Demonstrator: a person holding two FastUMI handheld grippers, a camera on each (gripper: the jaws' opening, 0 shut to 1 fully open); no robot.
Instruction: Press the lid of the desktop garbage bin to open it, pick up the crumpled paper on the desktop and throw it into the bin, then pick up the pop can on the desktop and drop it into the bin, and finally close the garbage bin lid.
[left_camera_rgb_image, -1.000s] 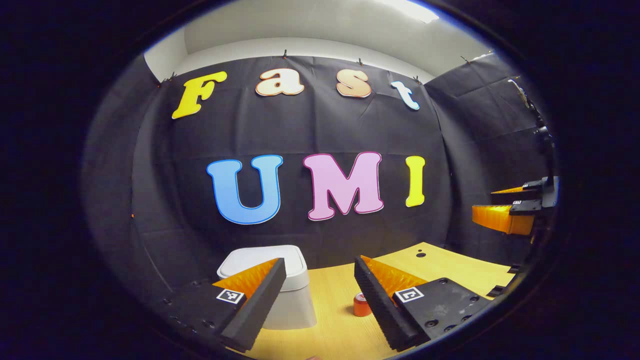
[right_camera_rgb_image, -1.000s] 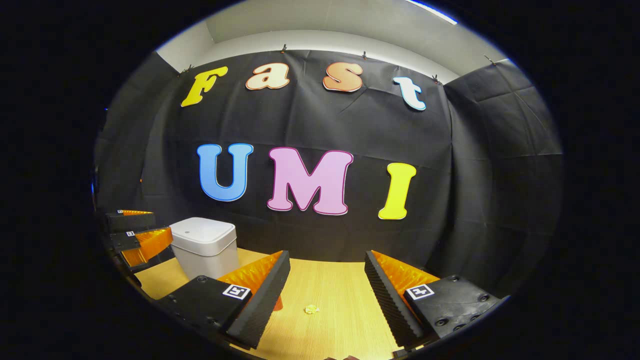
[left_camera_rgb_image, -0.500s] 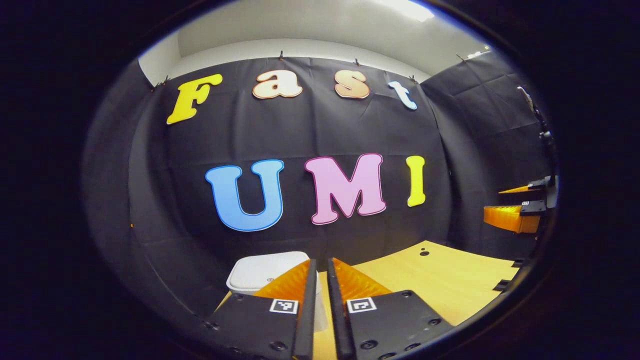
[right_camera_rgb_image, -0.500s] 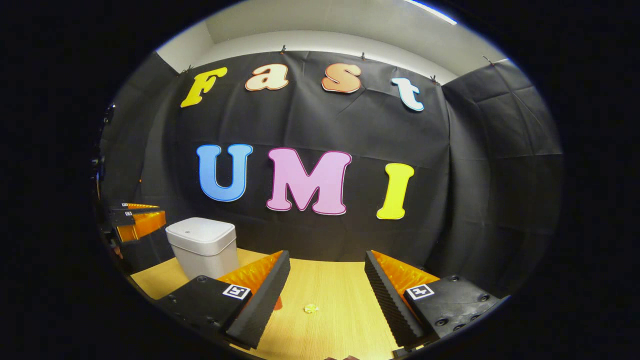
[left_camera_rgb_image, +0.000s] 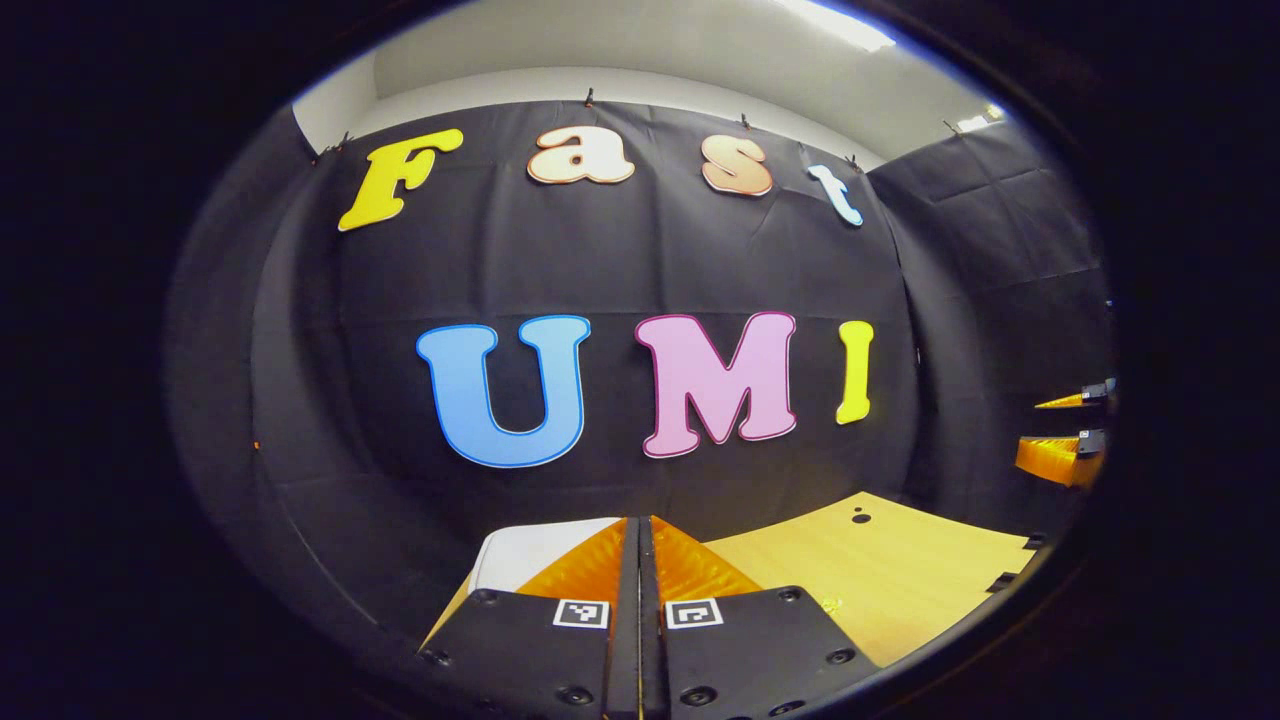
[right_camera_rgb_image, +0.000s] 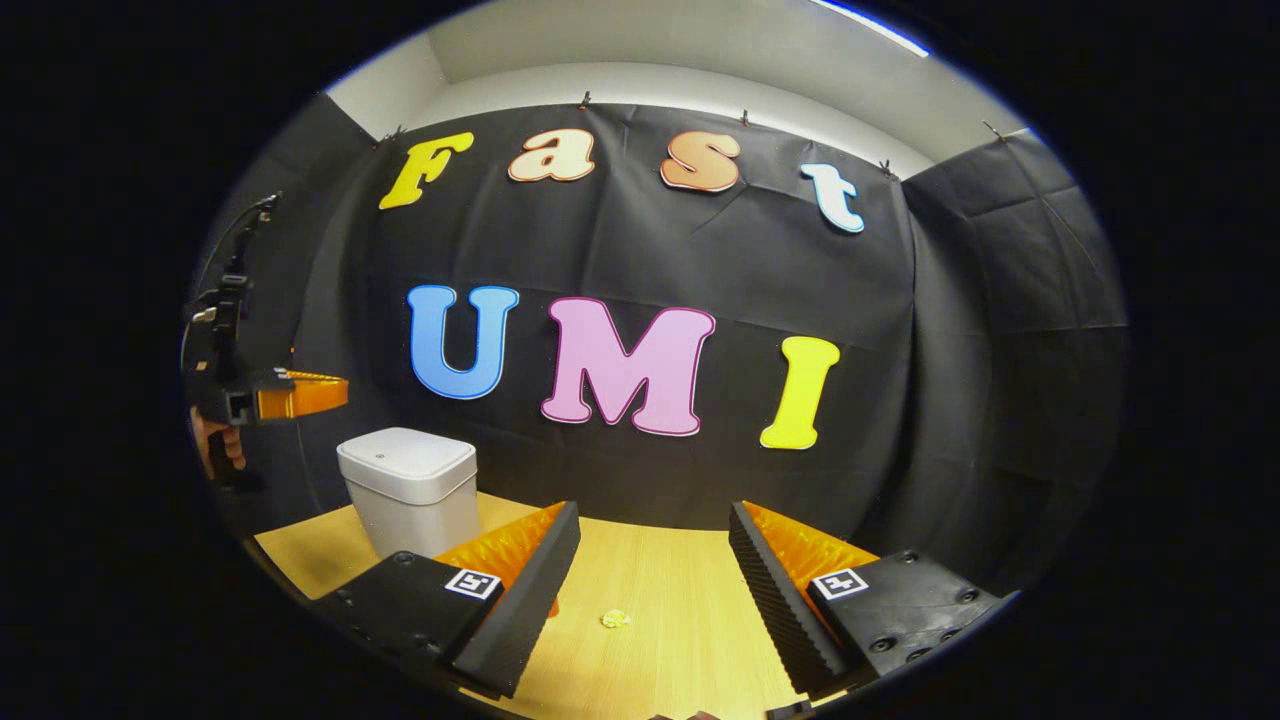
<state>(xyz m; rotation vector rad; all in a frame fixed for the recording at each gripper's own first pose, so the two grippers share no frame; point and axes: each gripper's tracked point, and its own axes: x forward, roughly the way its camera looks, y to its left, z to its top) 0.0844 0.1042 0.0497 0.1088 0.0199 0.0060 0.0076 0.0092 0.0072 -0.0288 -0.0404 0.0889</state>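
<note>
Right now my left gripper has its fingers pressed flat together with nothing between them, raised above the desktop. Just past the tips, at about eleven o'clock, sits the white garbage bin, lid down. From the right gripper view that same bin stands at ten o'clock, well clear of my right gripper, whose fingers are spread wide and empty. Between those fingers, at twelve o'clock, lies the small crumpled paper on the wood. Something orange at the left finger's tip may be the pop can; too hidden to say. My worry: pressing the lid off-centre could tip or slide the light bin instead of releasing the latch.
</note>
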